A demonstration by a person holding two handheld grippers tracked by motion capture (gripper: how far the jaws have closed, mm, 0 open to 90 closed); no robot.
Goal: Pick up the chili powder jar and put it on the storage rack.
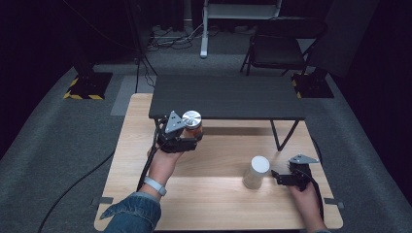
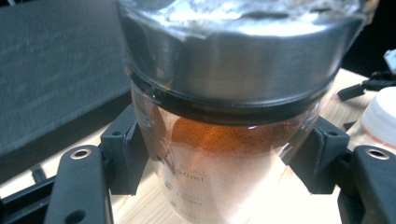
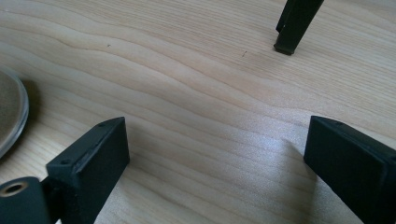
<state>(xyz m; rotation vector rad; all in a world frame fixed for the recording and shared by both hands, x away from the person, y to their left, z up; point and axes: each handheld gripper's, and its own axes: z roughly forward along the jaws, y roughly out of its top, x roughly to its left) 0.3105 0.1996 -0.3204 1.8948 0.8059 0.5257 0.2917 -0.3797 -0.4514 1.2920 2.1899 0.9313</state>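
Landmark: wooden table (image 1: 218, 204), pale, with a dark raised shelf (image 1: 226, 96) standing across its far half.
Left hand: a person's hand (image 1: 163, 165) with a denim sleeve (image 1: 133, 213) and a pale wristband (image 1: 154, 185), over the table's left half, just in front of the shelf's left end.
Left gripper (image 1: 182, 138): clamped on a glass jar, one black jaw pressed against each side of the glass in the left gripper view.
Glass jar (image 2: 229, 154): upright, clear, with a metal lid (image 2: 233, 60) and orange-brown powder inside; faint printed volume marks on the glass. It is at the table's left-centre, by the shelf's front edge; whether it is lifted off the table I cannot tell.
White-lidded container (image 1: 256, 172): upright on the table's right half, nearer the person than the shelf, well apart from the jar.
Right gripper (image 1: 279, 177): low over the table's right side, just right of the white-lidded container; jaws spread wide with bare wood between them in the right gripper view.
Shelf leg (image 3: 294, 23): dark foot on the wood beyond the right gripper.
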